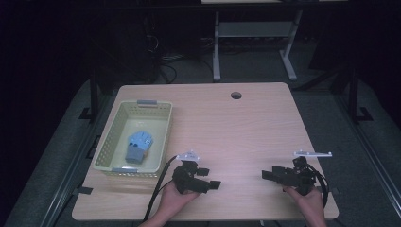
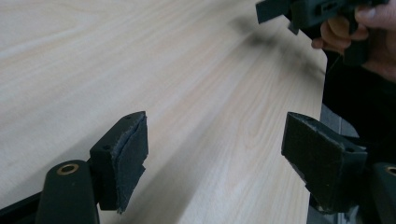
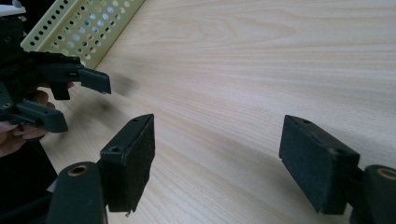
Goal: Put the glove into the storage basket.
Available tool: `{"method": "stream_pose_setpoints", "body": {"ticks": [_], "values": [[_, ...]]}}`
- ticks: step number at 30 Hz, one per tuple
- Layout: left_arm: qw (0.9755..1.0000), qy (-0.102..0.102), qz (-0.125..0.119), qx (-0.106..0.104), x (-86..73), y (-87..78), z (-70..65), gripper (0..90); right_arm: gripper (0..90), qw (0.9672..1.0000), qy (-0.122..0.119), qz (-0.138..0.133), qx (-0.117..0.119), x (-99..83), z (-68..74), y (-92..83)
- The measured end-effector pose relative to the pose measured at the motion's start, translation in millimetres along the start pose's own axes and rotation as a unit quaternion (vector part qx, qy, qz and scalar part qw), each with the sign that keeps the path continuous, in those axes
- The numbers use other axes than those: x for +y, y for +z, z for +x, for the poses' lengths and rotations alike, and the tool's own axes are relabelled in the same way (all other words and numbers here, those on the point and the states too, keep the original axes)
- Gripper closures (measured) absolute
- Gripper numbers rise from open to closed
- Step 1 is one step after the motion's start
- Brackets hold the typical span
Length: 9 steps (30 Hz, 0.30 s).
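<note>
Both grippers, left (image 1: pixel 211 178) and right (image 1: pixel 267 174), rest low at near table (image 1: pixel 246 123) edge, jaws spread, empty. Glove (image 1: pixel 139 147) lies inside basket (image 1: pixel 143 108); judged deposited, hands parked.

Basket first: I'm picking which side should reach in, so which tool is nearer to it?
Left. The left tool sits just off the basket at its near right corner; the right tool is farther right across the table.

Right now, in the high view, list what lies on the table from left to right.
Basket with a blue glove inside → left gripper → right gripper.
</note>
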<state>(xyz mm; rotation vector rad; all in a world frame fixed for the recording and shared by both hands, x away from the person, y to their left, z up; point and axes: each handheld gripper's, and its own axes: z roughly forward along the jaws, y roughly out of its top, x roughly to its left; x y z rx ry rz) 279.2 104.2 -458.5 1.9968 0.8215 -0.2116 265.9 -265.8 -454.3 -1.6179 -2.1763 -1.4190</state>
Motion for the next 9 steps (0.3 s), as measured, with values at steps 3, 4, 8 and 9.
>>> {"method": "stream_pose_setpoints", "body": {"ticks": [3,4,8,9], "values": [[1.0,0.001,-0.001,-0.004,-1.5,-1.3,-1.1,22.7,26.3,1.0,-0.01,0.0,-0.001,-3.5,2.2,2.2],[0.9999,0.009,-0.004,-0.005,-1.2,-3.4,-2.6,22.6,25.8,0.9999,-0.015,0.006,0.0,-5.2,2.7,3.7],[0.9998,0.015,-0.01,-0.005,-3.2,-6.6,-8.2,22.6,24.6,0.9998,-0.021,0.006,0.004,-7.1,3.6,5.1],[0.9997,0.023,-0.009,-0.004,-5.5,-7.6,-11.5,22.7,23.4,0.9999,-0.015,0.004,0.005,-8.1,2.5,6.4]]}}
